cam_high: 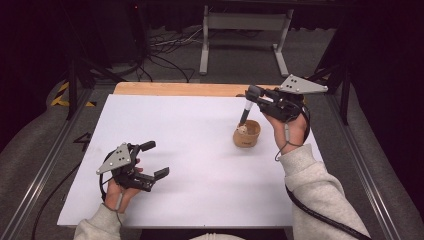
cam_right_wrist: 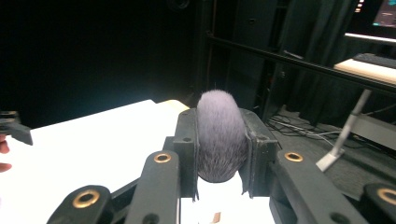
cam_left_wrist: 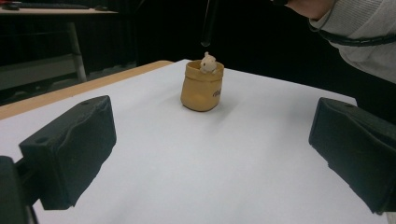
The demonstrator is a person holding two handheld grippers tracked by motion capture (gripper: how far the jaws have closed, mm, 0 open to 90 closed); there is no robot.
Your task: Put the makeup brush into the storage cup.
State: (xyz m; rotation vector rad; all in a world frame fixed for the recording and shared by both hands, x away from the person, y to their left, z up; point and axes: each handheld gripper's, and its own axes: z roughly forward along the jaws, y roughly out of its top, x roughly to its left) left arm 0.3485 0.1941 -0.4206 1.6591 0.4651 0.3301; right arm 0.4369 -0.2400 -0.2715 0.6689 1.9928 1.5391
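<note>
Brush (cam_right_wrist: 221, 135) sits clamped in the right hand-held gripper (cam_high: 248, 93), handle tip over the pouch (cam_high: 246, 133) near the table's far right; left hand-held gripper (cam_high: 156, 159) gapes empty

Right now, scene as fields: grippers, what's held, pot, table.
right gripper: shut on brush, held above the pot
brush: bristle head clamped between the jaws, handle pointing down toward the pot
brush tip: just above the figure, not touching
pot: tan, sack-shaped, upright on the sheet
figure: small, pale, sticking out of the pot's mouth
left gripper: open, holding nothing, low over the sheet
sheet: white, covers the table
table: wooden far edge showing
</note>
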